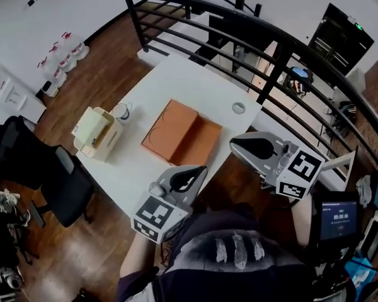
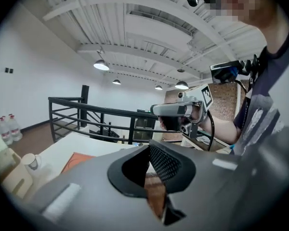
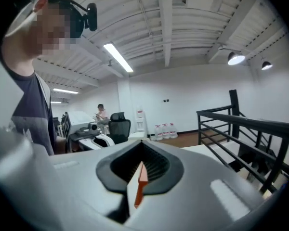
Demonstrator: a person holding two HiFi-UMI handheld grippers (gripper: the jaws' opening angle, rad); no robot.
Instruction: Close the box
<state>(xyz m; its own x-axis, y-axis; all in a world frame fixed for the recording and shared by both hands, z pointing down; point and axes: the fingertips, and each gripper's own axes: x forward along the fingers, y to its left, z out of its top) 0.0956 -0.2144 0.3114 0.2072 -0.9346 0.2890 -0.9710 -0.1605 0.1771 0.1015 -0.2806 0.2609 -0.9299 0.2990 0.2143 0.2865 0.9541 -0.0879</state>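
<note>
An orange-brown flat box (image 1: 171, 129) lies in the middle of the white table (image 1: 189, 80). A darker panel (image 1: 203, 142) lies flat beside it on the right. Both grippers hover off the table's near edge, close to the person's body, touching nothing. My left gripper (image 1: 198, 169) points toward the box's near corner, jaws together and empty. My right gripper (image 1: 234, 144) hangs right of the box, jaws also together. The left gripper view shows my left gripper (image 2: 151, 186), a slice of the box (image 2: 76, 160) and the right gripper (image 2: 176, 110). In its own view my right gripper (image 3: 139, 177) faces the room.
A cream container (image 1: 97, 133) and a small cup (image 1: 121, 111) stand at the table's left end. A tape-like ring (image 1: 239, 107) lies at the far right. A black railing (image 1: 283, 49) runs behind the table, and a black chair (image 1: 63, 181) stands at its left.
</note>
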